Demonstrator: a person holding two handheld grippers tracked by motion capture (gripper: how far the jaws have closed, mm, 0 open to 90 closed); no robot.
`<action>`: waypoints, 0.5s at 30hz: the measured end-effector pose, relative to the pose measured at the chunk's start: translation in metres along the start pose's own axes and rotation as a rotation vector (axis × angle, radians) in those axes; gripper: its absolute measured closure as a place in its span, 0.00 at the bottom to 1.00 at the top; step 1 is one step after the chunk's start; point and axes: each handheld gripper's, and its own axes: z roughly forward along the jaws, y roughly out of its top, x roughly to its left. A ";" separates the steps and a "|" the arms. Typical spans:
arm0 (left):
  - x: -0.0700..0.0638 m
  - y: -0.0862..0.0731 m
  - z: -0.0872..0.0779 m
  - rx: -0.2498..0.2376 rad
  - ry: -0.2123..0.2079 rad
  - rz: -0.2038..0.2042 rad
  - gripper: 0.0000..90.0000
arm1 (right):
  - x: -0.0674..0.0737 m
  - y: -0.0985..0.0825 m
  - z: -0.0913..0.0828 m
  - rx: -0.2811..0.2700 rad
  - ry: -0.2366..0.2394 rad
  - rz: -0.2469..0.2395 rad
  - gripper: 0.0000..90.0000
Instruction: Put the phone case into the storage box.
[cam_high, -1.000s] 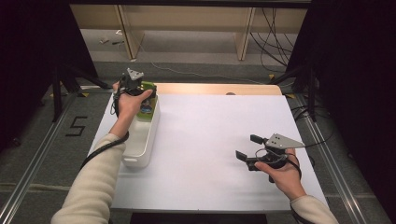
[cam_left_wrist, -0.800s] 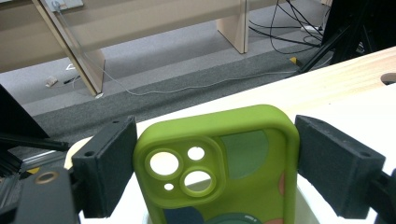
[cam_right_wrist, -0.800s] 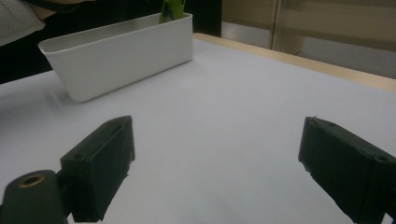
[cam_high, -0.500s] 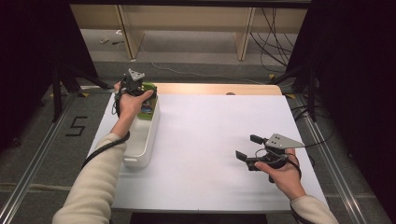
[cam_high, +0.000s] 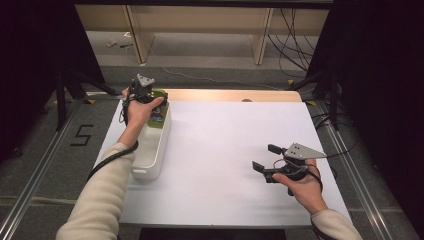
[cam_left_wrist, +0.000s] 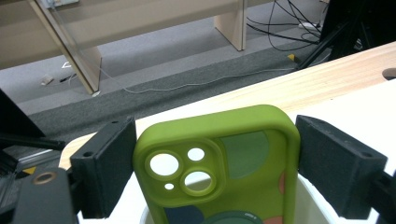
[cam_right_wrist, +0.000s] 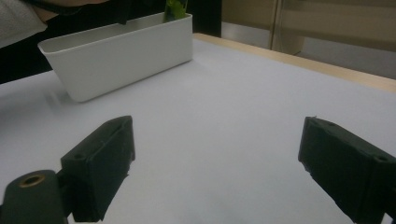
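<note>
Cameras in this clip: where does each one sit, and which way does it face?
High view: above the person's side, looking forward and down on the table; both forearms and both grippers show.
Left gripper view: rides the left gripper, looking along its jaws past the phone case to the floor beyond.
Right gripper view: rides the right gripper, low over the table towards the bin; its jaws stand open.
All three share the case in the bin's far end.
</note>
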 end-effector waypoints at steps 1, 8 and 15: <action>0.000 0.000 0.000 0.000 0.001 0.001 0.16 | 0.000 0.000 0.000 0.001 0.001 0.000 0.13; -0.001 0.000 0.001 0.000 -0.008 0.027 0.16 | 0.000 0.000 0.000 0.003 0.004 -0.002 0.13; -0.001 0.001 0.001 0.002 -0.011 0.026 0.16 | 0.000 -0.001 0.000 0.010 0.004 -0.006 0.13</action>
